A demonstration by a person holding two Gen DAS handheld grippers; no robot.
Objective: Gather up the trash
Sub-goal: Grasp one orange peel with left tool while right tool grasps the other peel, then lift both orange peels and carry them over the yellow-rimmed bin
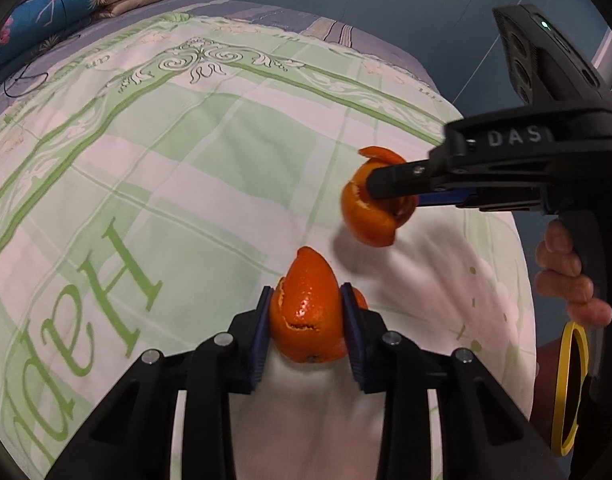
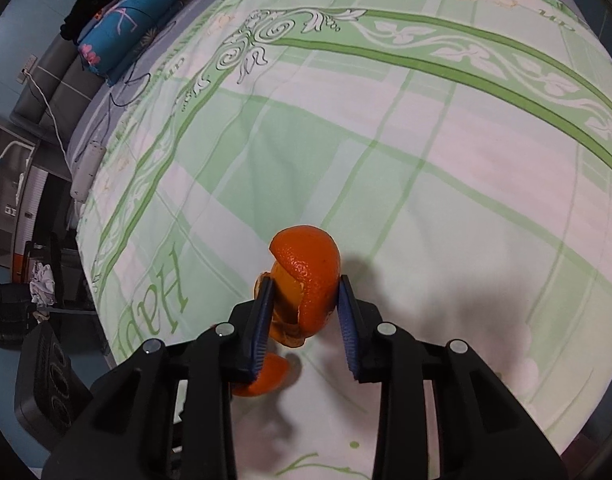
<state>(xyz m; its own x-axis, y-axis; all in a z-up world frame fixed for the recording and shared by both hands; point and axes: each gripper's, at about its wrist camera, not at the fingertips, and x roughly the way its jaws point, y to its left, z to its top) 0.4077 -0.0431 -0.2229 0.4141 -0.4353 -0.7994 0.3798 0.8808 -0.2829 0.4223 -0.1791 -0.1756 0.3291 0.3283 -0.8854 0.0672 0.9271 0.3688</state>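
Observation:
Two pieces of orange peel are held above a green-and-white checked bedspread [image 1: 186, 168]. In the left wrist view my left gripper [image 1: 306, 290] is shut on one curled peel [image 1: 310, 320], its blue pads pressing both sides. At the right of that view, a hand [image 1: 566, 276] holds my right gripper [image 1: 380, 192], which is shut on the other peel [image 1: 366, 224]. In the right wrist view my right gripper [image 2: 305, 280] clamps that peel [image 2: 310, 256] above the bedspread [image 2: 426, 160]. A further bit of orange peel [image 2: 266, 378] shows under its left finger, partly hidden.
Folded quilts and a blue flowered pillow [image 1: 66, 4] [image 2: 134, 12] lie at the bed's far end, with a dark cable [image 1: 22, 84] near them. A white power strip [image 2: 86, 168] rests at the bed's left edge. Dark furniture and a crumpled cloth [image 2: 42, 280] stand on the floor beyond.

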